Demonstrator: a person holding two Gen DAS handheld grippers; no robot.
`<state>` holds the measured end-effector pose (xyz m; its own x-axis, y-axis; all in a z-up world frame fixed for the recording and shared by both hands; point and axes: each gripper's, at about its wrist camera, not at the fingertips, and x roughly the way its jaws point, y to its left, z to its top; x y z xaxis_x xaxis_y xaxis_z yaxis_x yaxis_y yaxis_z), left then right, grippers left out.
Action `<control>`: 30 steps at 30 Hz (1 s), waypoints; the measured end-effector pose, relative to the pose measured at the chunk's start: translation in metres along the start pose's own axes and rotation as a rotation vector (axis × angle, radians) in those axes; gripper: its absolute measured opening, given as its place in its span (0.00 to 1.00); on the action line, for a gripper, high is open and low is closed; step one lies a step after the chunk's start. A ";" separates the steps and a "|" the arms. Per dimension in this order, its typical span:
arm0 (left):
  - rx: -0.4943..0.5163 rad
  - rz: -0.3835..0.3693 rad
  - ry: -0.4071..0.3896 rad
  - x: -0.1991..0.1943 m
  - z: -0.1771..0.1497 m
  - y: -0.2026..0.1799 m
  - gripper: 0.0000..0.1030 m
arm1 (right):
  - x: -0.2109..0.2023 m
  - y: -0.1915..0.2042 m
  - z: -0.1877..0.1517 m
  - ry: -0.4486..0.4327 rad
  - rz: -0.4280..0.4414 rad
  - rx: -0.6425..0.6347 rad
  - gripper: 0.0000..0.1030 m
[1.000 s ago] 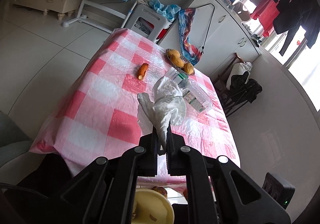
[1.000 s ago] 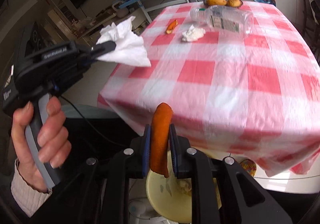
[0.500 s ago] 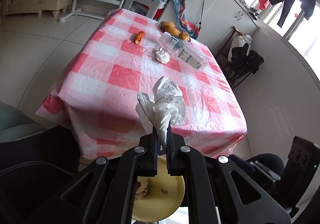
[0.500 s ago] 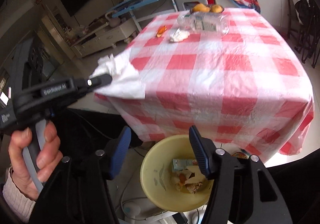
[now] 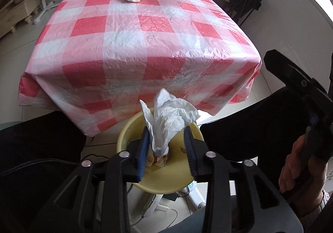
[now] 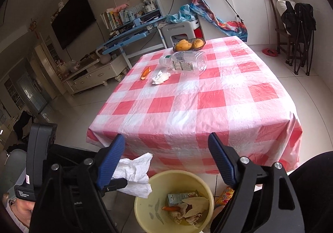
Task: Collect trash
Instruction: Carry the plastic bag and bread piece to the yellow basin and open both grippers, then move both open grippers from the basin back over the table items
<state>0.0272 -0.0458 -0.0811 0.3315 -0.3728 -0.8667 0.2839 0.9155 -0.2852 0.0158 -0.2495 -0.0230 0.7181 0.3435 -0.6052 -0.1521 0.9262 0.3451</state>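
Observation:
My left gripper (image 5: 166,149) is open above the yellow bin (image 5: 124,137), and a crumpled white tissue (image 5: 170,120) hangs between its parted fingers, touching the left one. In the right wrist view that tissue (image 6: 135,174) is at the bin's (image 6: 141,201) left rim. My right gripper (image 6: 166,158) is open and empty above the bin, which holds a carton, an orange peel and paper. On the checked table (image 6: 187,104) lie a smaller tissue ball (image 6: 160,77), an orange peel (image 6: 145,72) and a clear plastic bottle (image 6: 185,62) on its side.
A dish of mangoes (image 6: 187,44) stands at the table's far edge. A white stool (image 6: 179,31) and a blue desk (image 6: 129,37) are behind the table. A dark chair (image 6: 295,25) with clothes stands at the right. My knees flank the bin.
The right gripper opened and dropped its orange peel into the bin. The left gripper came down over the bin and opened; the tissue is loose between its fingers.

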 end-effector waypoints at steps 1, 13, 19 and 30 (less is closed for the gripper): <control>-0.014 -0.005 -0.023 -0.004 0.001 0.003 0.47 | 0.000 -0.001 0.000 0.002 -0.002 0.008 0.77; -0.208 0.005 -0.311 -0.047 0.014 0.037 0.64 | 0.006 0.003 -0.007 0.022 -0.029 -0.023 0.78; -0.190 0.053 -0.388 -0.058 0.014 0.036 0.66 | 0.008 0.007 -0.009 0.028 -0.044 -0.057 0.78; -0.172 0.095 -0.422 -0.059 0.015 0.032 0.66 | 0.010 0.009 -0.010 0.036 -0.062 -0.084 0.79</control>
<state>0.0303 0.0034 -0.0326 0.6962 -0.2825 -0.6599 0.0933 0.9471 -0.3070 0.0151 -0.2361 -0.0335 0.7031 0.2892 -0.6496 -0.1657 0.9551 0.2458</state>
